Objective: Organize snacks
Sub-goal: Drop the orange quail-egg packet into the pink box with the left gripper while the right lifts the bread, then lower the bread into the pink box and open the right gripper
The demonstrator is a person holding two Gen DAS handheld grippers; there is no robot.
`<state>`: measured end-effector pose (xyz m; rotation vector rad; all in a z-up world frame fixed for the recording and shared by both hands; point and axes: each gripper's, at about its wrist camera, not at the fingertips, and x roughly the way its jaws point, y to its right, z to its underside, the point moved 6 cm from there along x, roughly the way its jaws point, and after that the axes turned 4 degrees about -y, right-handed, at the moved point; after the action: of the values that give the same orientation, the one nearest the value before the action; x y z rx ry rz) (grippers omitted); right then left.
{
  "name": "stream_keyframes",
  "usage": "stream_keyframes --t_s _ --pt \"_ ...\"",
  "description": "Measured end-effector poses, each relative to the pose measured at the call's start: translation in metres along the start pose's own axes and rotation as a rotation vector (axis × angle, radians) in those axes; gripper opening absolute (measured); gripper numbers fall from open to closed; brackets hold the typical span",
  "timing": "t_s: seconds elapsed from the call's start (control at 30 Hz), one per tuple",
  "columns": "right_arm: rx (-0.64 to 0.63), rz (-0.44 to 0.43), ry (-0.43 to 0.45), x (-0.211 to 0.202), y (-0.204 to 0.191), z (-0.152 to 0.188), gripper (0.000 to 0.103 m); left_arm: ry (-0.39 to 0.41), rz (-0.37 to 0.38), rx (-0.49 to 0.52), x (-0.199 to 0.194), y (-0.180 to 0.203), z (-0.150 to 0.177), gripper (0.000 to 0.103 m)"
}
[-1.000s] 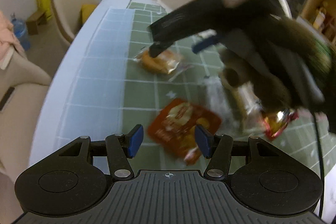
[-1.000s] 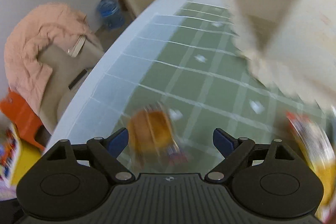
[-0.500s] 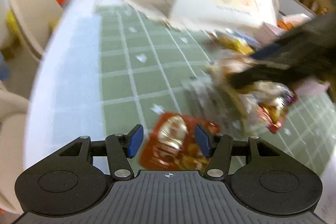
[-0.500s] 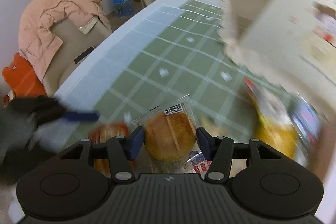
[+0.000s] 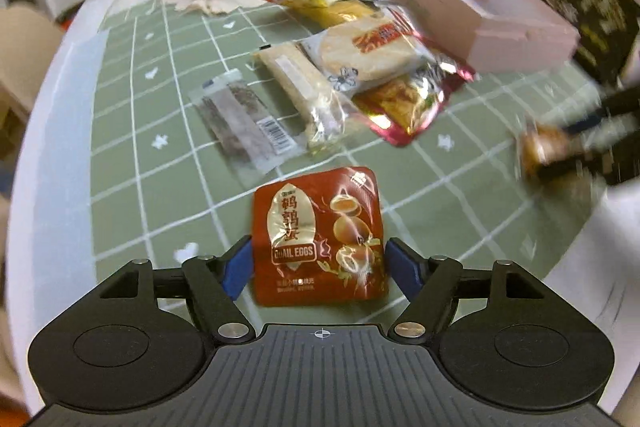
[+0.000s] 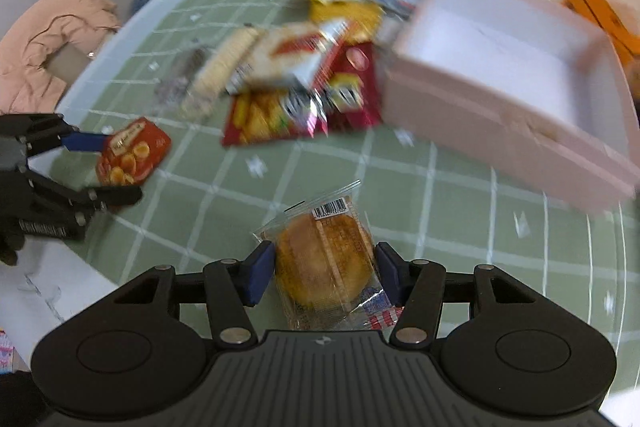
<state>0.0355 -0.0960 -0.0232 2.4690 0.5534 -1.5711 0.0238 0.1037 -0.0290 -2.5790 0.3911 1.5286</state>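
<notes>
While left gripper [image 5: 318,261] clamps 1 quail-egg packet [image 5: 318,237], right gripper [image 6: 324,273] clamps 1 bun [image 6: 324,267].

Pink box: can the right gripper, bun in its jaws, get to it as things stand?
Probably yes. The right gripper, shut on the wrapped bun, faces bare green mat up to the pink box, whose top is open; the snack pile lies left of that path.
</notes>
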Motion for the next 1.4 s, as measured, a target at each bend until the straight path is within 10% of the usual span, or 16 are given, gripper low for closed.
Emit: stream_keyframes --t_s 0.33,0.67,0.8,1.03,1.13,1.23,1.4 --pt "0.012 0.046 0.067 -0.022 0.013 0.018 0.055 -0.024 0.009 -0.087 -0.007 0.018 -0.014 0.072" --pt "0.105 0.122 0.144 -0.062 0.056 0.028 0.055 0.064 0.148 0.071 -0.039 0.101 -0.022 0.071" --pt "0.139 0.116 0.181 -0.084 0.075 0.023 0.055 0.14 0.255 0.071 -0.063 0.124 -0.06 0.071" --pt "0.173 0.181 0.309 -0.129 0.104 -0.018 0.055 0.425 0.289 0.119 -0.099 0.151 -0.216 0.069" --pt "0.203 0.208 0.317 -0.13 0.114 -0.027 0.055 0.474 0.369 -0.021 -0.095 0.142 -0.259 0.066" --pt "0.225 0.203 0.291 -0.121 0.123 -0.029 0.055 0.529 0.484 -0.115 -0.105 0.128 -0.268 0.067" --pt "0.263 0.187 0.267 -0.103 0.139 -0.058 0.055 0.474 0.381 -0.19 -0.077 0.092 -0.229 0.067"
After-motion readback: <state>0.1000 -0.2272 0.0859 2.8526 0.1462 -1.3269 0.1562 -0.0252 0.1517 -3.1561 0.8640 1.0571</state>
